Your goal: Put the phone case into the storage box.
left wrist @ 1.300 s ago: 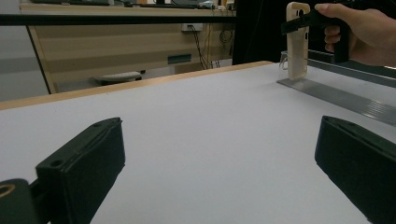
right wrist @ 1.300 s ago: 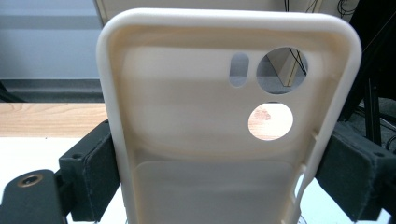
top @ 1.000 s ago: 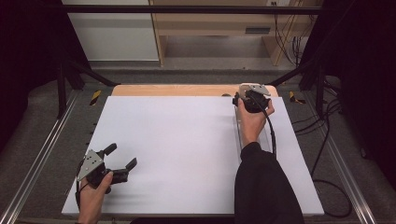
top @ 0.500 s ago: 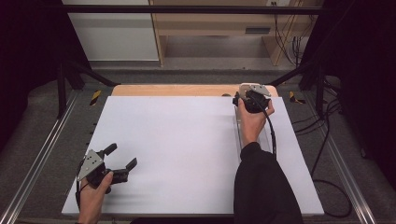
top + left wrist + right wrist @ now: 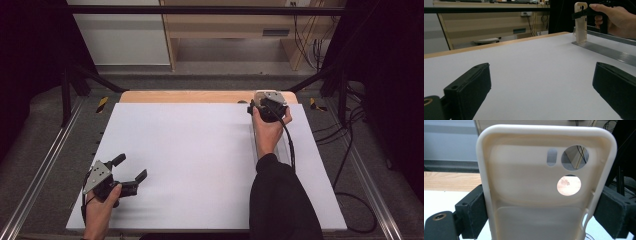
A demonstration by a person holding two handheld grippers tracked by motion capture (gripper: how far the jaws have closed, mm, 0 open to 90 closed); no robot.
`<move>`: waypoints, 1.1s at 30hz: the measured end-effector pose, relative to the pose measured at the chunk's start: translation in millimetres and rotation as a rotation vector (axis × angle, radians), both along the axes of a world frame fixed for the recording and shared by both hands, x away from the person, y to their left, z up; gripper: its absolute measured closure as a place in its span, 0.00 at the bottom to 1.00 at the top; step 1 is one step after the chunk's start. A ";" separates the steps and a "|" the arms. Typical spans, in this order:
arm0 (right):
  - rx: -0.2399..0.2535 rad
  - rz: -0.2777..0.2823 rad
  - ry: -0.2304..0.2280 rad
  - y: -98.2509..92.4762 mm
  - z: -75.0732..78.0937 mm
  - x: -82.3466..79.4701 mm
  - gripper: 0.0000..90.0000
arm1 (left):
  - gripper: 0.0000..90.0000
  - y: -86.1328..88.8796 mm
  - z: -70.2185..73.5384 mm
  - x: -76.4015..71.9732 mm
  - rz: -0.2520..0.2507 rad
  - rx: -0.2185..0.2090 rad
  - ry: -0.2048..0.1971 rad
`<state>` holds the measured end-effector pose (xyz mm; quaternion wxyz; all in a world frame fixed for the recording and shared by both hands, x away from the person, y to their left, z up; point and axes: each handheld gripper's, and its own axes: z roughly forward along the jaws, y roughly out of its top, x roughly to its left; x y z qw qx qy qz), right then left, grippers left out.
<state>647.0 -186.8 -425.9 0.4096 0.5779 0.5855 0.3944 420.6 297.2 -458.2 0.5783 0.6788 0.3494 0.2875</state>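
A cream phone case [image 5: 541, 187] stands upright between the two jaws of my right gripper [image 5: 541, 212], which is shut on its sides; its camera holes face me. In the left gripper view the same phone case [image 5: 580, 23] stands on end at the far right of the table, on a metal rail [image 5: 609, 51], with a hand around the right gripper. From above, my right gripper [image 5: 268, 106] is at the table's far right edge. My left gripper [image 5: 131, 170] rests low at the near left of the white table top [image 5: 200, 160], open, nothing between its pads [image 5: 471, 90].
A metal rail [image 5: 285, 150] runs along the right side of the white board. A wooden strip [image 5: 185, 96] edges the far side. Cables [image 5: 350, 150] trail on the grey floor at right. Black frame bars and a wooden cabinet stand beyond the table.
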 end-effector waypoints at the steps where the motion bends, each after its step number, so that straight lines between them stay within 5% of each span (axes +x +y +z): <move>1: -0.006 0.002 0.000 0.3 -0.1 -0.1 0.12 | 0.01 0.0 0.0 0.0 0.000 0.000 0.000; 33: -0.022 0.009 0.023 0.1 -1.6 1.5 0.10 | 0.02 -0.1 -0.4 0.2 -0.002 0.002 0.005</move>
